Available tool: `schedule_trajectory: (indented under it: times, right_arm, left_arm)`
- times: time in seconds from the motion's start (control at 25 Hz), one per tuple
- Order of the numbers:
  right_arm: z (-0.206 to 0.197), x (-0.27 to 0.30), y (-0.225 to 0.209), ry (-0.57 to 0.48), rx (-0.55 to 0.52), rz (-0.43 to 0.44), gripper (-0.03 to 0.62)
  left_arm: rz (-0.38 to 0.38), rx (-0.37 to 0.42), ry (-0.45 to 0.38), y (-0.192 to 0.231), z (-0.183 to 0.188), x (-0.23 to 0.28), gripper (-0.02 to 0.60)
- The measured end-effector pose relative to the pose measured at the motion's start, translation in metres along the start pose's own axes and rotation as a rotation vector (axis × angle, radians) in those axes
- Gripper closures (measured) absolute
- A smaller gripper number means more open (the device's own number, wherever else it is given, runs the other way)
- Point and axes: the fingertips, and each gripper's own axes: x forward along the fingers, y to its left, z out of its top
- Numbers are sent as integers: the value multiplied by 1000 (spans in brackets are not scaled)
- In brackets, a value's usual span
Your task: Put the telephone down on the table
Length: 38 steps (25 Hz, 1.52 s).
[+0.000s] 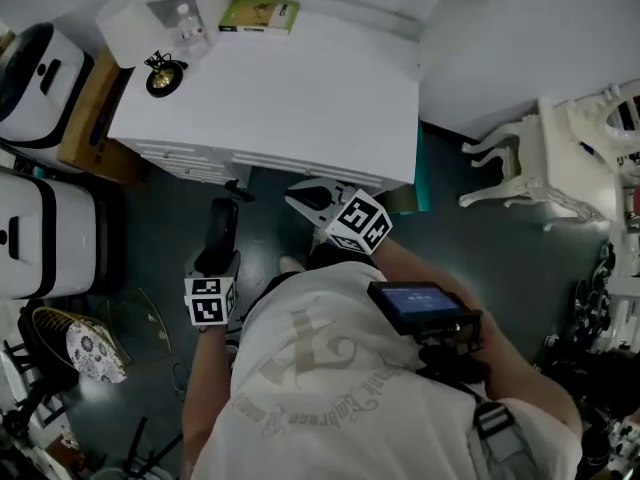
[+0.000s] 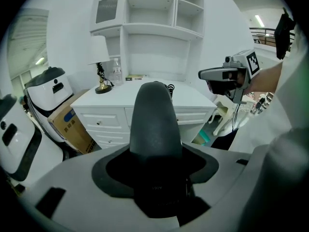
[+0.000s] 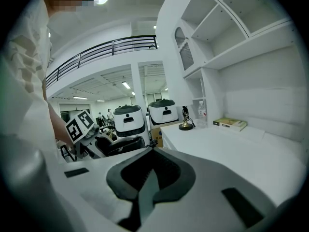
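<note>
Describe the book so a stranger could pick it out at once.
Find the big white table. At its back edge, seen from the head view, stand a lamp and a clear bottle; right of them lies the book. It alone lies flat, with a green-yellow cover.

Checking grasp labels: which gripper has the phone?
The left gripper, shut on the black telephone; the right gripper is shut with nothing between its jaws.
</note>
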Motion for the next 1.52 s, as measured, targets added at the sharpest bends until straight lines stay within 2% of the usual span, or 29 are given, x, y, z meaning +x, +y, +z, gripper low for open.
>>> schedule_trajectory:
  times: [0.24,0.64,1.52]
  right_arm:
    - [10,2,-14,-11,-2,-17,577]
    - [14,11,-51,-21,22,-21,577]
    - [35,20,-168,-47,63,-27,577]
  left_arm:
    - [-8,27,2,7,16,9,302]
    - [-10,28,24,14,40,31,302]
    - [-16,63,46,20,142,100,302]
